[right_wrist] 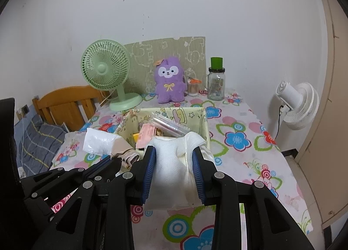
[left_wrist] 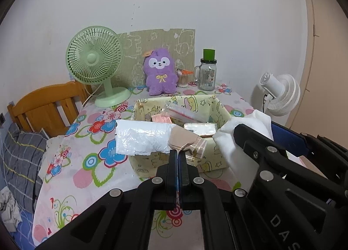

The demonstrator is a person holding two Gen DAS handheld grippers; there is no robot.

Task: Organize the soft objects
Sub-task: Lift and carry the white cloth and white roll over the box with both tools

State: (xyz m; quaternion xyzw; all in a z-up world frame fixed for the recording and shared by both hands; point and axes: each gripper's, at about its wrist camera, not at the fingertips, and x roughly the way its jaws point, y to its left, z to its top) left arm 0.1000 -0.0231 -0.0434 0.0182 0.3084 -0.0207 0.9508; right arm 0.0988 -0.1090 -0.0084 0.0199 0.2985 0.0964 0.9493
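Table point(left_wrist: 104, 176), covered by a flowered cloth, fills the lower half of both views. On it, near the front, stands a yellow fabric box point(left_wrist: 219, 160) with cartoon print, holding packets and a clear bag. Behind the box, against the wall: a green fan point(left_wrist: 95, 65), a purple plush toy point(left_wrist: 160, 71) and a glass jar point(left_wrist: 207, 75) with a green lid. A white fan point(left_wrist: 280, 93) stands beyond the table's right edge.

Right gripper point(right_wrist: 174, 171): its blue-padded fingers are spread wide around a white soft pack point(right_wrist: 174, 163), one pad pressing each side. The pack sits upright between them, above the front right corner of the box, its top at the rim.

Left gripper point(left_wrist: 178, 158): fingers pressed together, pinching the corner of a small packet point(left_wrist: 152, 139), white crinkled plastic at the left end and beige wrap at the right. The packet extends leftward from the fingertips and hangs across the front left rim of the box, partly over the table. In the right wrist view, the packet appears just left of the white pack, the two apart.
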